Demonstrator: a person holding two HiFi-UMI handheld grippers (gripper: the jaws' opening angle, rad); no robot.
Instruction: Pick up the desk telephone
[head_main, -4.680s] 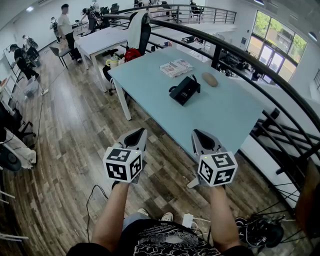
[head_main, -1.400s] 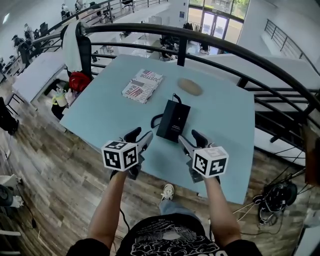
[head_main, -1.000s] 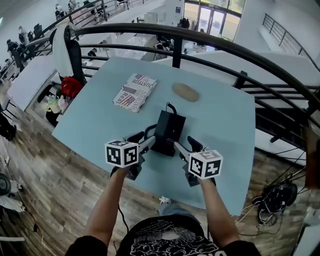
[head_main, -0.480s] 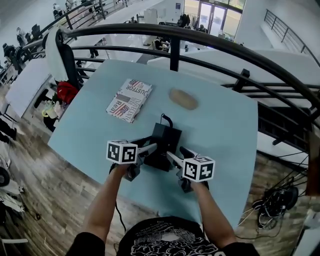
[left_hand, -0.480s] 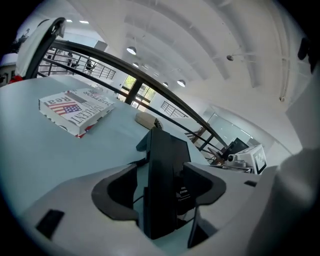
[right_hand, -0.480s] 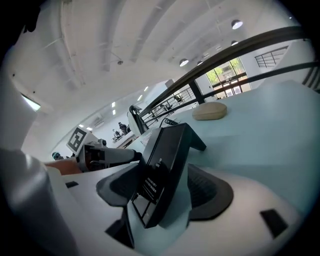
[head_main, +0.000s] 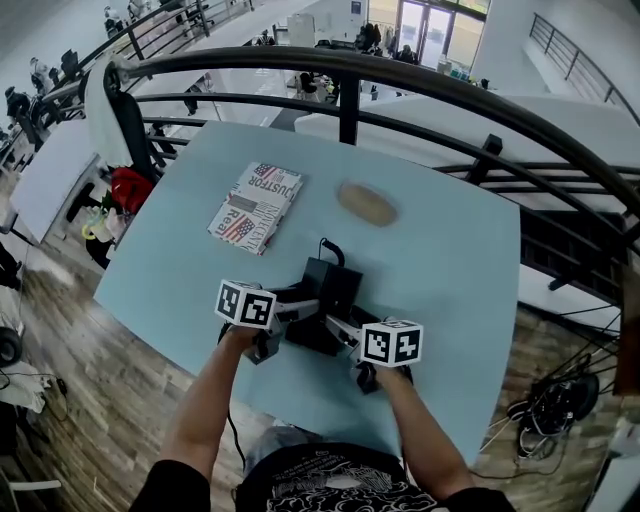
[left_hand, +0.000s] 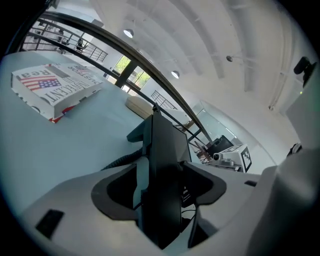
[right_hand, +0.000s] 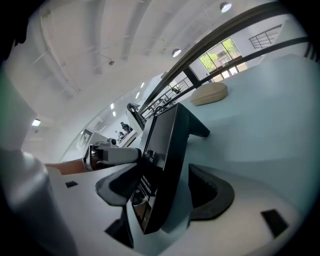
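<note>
The black desk telephone (head_main: 330, 292) lies mid-table on the pale blue table (head_main: 455, 255), its cord (head_main: 331, 246) curling off the far end. My left gripper (head_main: 303, 311) reaches its near left side and my right gripper (head_main: 337, 327) its near right side. In the left gripper view the telephone (left_hand: 165, 160) stands edge-on between the left gripper's (left_hand: 163, 187) jaws, which are opening. In the right gripper view the telephone (right_hand: 167, 145) sits likewise between the opening jaws of the right gripper (right_hand: 165, 192). Neither gripper's pads clearly press on it.
A flag-printed magazine (head_main: 256, 206) lies at the table's far left, and a tan oblong object (head_main: 366, 204) beyond the telephone. A dark curved railing (head_main: 400, 82) runs behind the table. The table's near edge is just below my hands.
Both grippers have moved forward and down from the table's near edge onto the telephone's near sides, and their jaws have spread around it. The telephone has not moved.
</note>
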